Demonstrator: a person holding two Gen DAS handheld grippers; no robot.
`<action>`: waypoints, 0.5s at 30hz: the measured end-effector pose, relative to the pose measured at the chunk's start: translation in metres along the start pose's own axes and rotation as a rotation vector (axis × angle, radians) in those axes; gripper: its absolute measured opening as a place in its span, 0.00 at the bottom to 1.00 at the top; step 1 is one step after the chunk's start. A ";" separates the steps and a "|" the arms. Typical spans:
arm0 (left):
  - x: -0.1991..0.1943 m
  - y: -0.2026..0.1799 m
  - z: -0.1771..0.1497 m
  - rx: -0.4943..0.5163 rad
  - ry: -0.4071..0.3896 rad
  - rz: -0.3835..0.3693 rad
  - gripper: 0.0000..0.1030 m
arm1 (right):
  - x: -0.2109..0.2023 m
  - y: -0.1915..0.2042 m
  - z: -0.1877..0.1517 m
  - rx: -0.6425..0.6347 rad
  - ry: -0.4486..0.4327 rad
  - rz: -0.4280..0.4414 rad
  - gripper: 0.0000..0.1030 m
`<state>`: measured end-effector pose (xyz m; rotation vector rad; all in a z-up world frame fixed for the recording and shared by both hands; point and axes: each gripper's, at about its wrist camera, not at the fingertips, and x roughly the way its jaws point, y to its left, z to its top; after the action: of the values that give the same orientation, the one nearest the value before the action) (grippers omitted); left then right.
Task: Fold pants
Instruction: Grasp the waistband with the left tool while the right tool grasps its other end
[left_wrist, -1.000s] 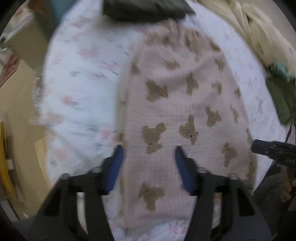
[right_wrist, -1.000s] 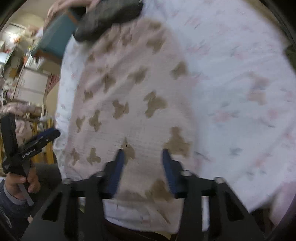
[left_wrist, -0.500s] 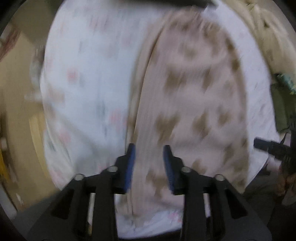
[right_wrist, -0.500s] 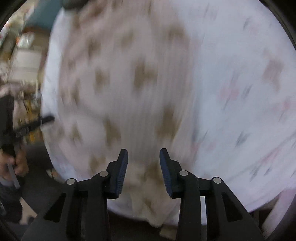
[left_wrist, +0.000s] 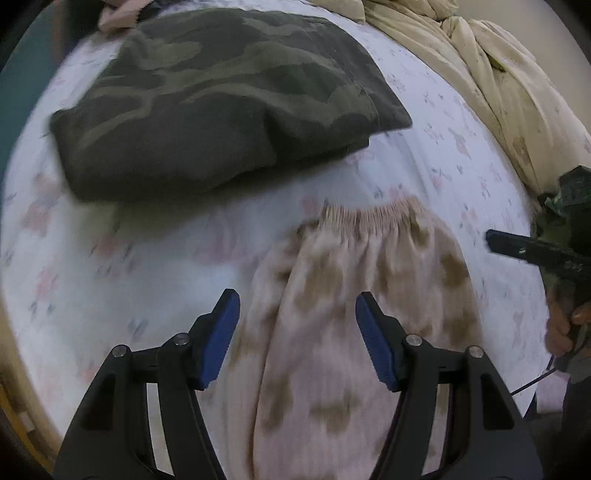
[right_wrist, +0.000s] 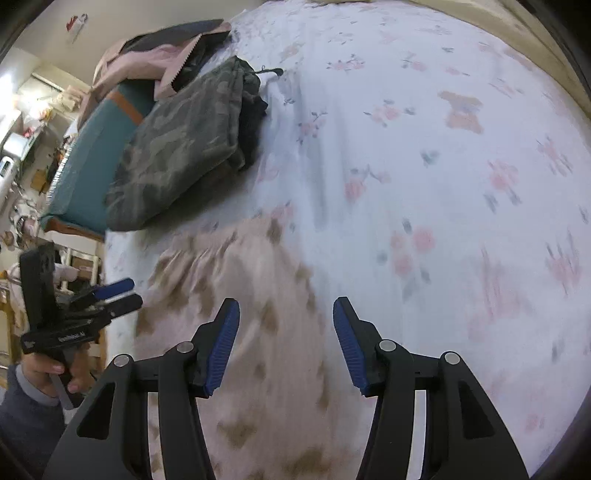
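Pants: pink pyjama pants (left_wrist: 354, 295) with a brown bear print are seen laid on the bed, the gathered elastic waistband (left_wrist: 369, 214) at the far end; the fabric is blurred in both views.

Position: the pants are spread on the near part of the floral bed sheet (left_wrist: 110, 280), close to the bed's edge, apart from the garment farther up the bed.

Left hand-held gripper: the left hand-held gripper (left_wrist: 297, 338) is shown with its blue-padded jaws spread wide, nothing caught between them; the pants are framed in the gap, and whether the pads touch the cloth cannot be told.

Right hand-held gripper: the right hand-held gripper (right_wrist: 286, 345) is likewise held agape, with the right edge of the pants and bare sheet seen between its jaws, nothing clamped.

Cross views: in the right wrist view the left tool is seen at the left edge, gripped by the person's left hand (right_wrist: 55, 373); in the left wrist view the tip of the right tool is seen at the right edge, with the right hand (left_wrist: 565, 325) below it.

Other clothing: a folded camouflage garment (left_wrist: 221, 92) is pictured beyond the waistband, lying on the sheet.

Bedding: a bunched cream duvet (left_wrist: 491, 74) is seen along the bed's far right side.

Background: a teal headboard panel (right_wrist: 96, 155) and a pink jacket (right_wrist: 147, 62) are visible past the camouflage garment.
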<state>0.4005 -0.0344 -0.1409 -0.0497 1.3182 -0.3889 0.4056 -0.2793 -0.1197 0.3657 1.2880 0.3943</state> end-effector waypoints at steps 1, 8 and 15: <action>0.011 -0.001 0.006 0.018 0.018 -0.001 0.58 | 0.007 -0.002 0.004 -0.010 0.010 0.000 0.53; 0.051 0.015 0.015 0.050 0.086 0.029 0.33 | 0.061 0.003 0.017 -0.055 0.079 0.025 0.53; 0.030 0.003 0.007 0.199 0.067 0.023 0.01 | 0.063 0.050 0.012 -0.329 0.115 -0.034 0.03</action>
<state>0.4140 -0.0416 -0.1679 0.1461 1.3390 -0.5038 0.4284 -0.2059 -0.1465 0.0435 1.3130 0.5949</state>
